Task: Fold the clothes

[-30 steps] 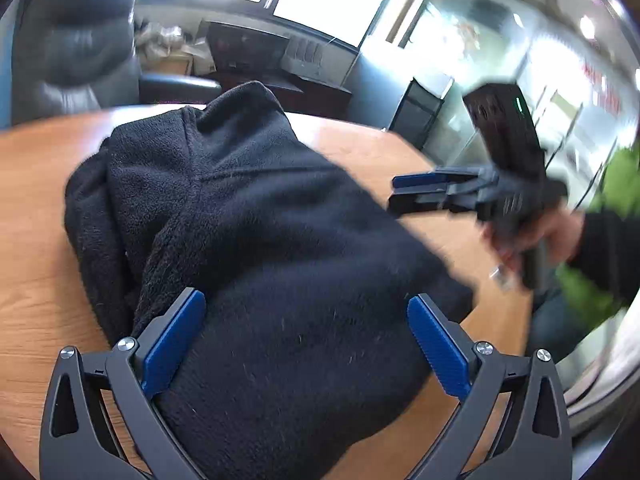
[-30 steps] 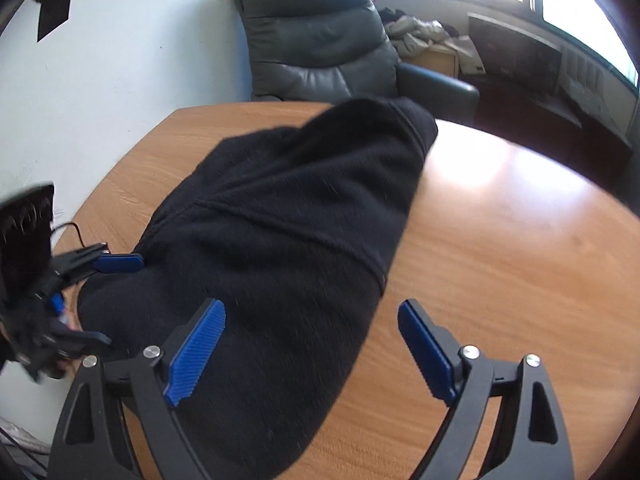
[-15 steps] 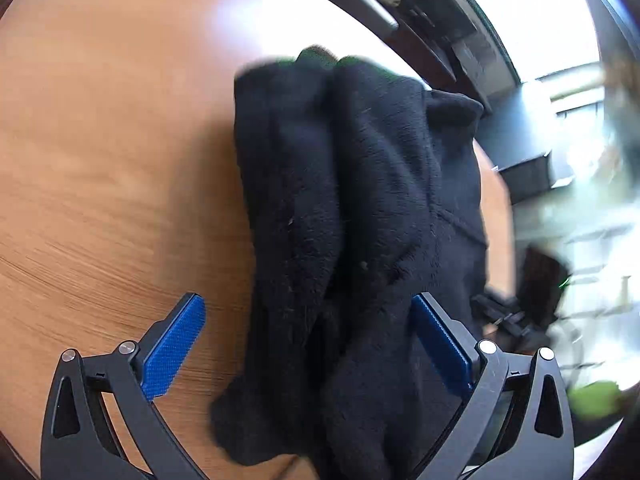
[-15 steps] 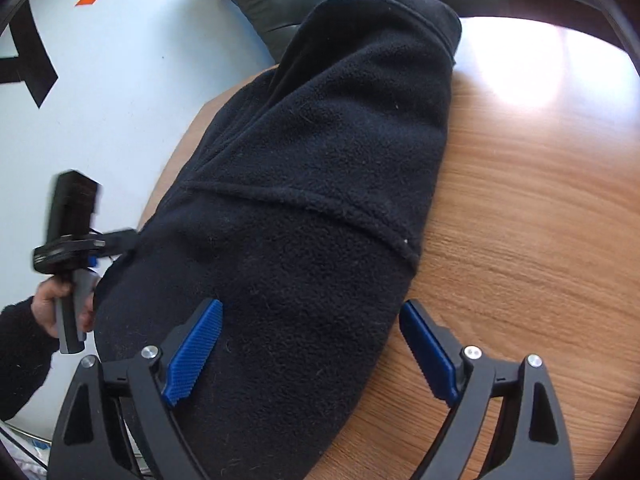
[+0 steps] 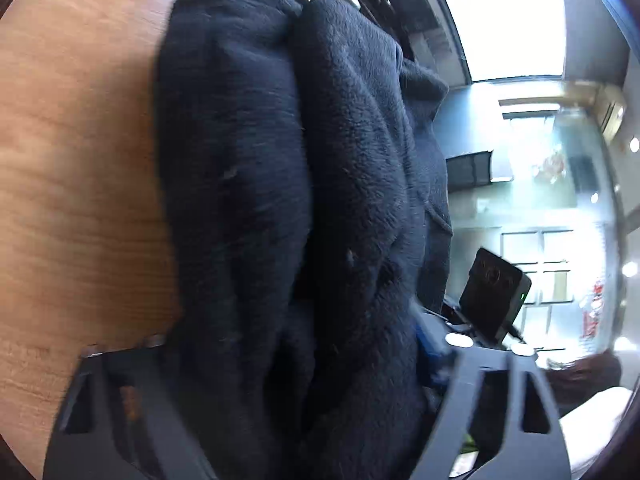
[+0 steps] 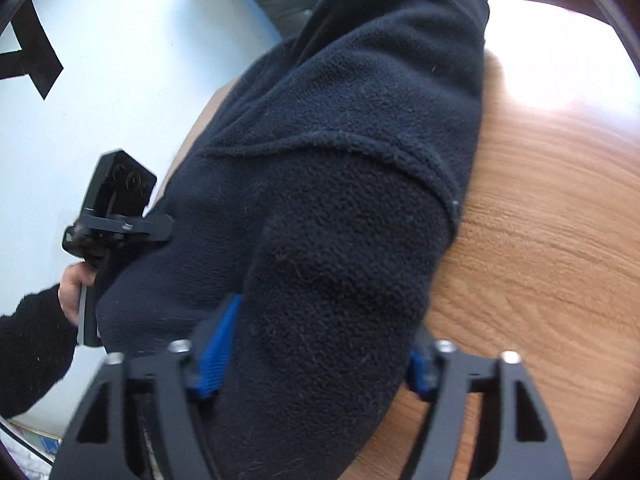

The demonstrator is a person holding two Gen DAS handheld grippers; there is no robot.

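From my left wrist camera I note bare wooden table (image 5: 76, 168) at the far left, then the black fleece garment (image 5: 304, 184) lying bundled in thick folds across the table and filling the middle of the view. My left gripper (image 5: 292, 364) has its fingers pressed into the bundle from both sides, holding the fleece between them; the left pad is buried in the fabric and only a blurred strip of the blue right pad (image 5: 430, 344) shows. Further right, the other gripper's camera block pokes out behind the garment. From my right wrist camera, the person's left hand (image 6: 74, 292) appears at the left edge (its gripper's tips are hidden by cloth). In the middle, my right gripper (image 6: 320, 348) is clamped around a fat fold of the fleece, the blue pads half sunk in. Table grain runs to the right, glare washing out its far end.
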